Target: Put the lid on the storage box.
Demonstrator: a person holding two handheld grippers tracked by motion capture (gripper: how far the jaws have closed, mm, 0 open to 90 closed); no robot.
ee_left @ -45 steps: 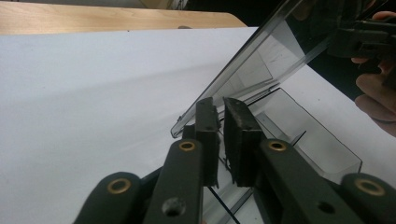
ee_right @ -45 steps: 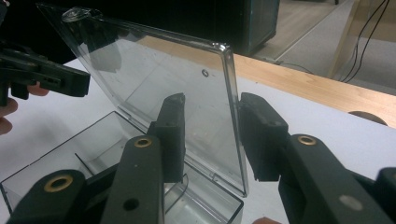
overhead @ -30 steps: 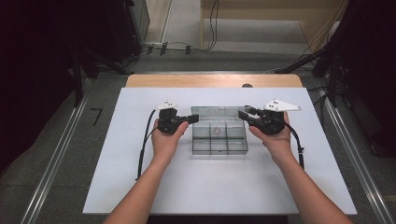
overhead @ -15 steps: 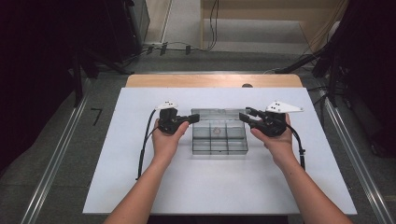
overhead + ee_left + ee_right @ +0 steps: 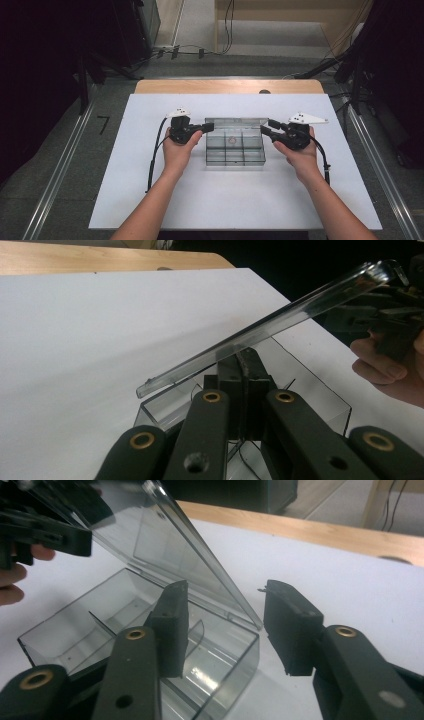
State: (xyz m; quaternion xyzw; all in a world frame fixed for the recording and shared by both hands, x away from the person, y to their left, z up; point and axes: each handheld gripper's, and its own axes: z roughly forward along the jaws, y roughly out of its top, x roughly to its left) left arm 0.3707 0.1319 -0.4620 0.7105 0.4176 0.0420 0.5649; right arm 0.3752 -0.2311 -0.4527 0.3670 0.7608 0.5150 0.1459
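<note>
While my left gripper [image 5: 202, 128] stays pressed together on the left wall of the clear compartment box [image 5: 235, 150], pinning it in the middle of the white table [image 5: 150, 210], my right gripper [image 5: 266, 126] has just been spreading its 2 jaws. In the right gripper view they now stand apart, 1 jaw [image 5: 170, 627] over the box interior and the other [image 5: 292, 625] outside the right wall, with nothing squeezed between them.

The lid [image 5: 265, 322] has changed most: a second ago it lay lower on the box, and now it stands tilted up on its hinge at the far edge, slanting across the left gripper view (its free edge is the one nearer me). I judge that opening the box is nearly through, since the lid holds its angle without my right jaws on it. Whether it rests against anything I cannot tell. Inside, the dividers show, and a small reddish speck [image 5: 231, 141] sits in a middle compartment.
</note>
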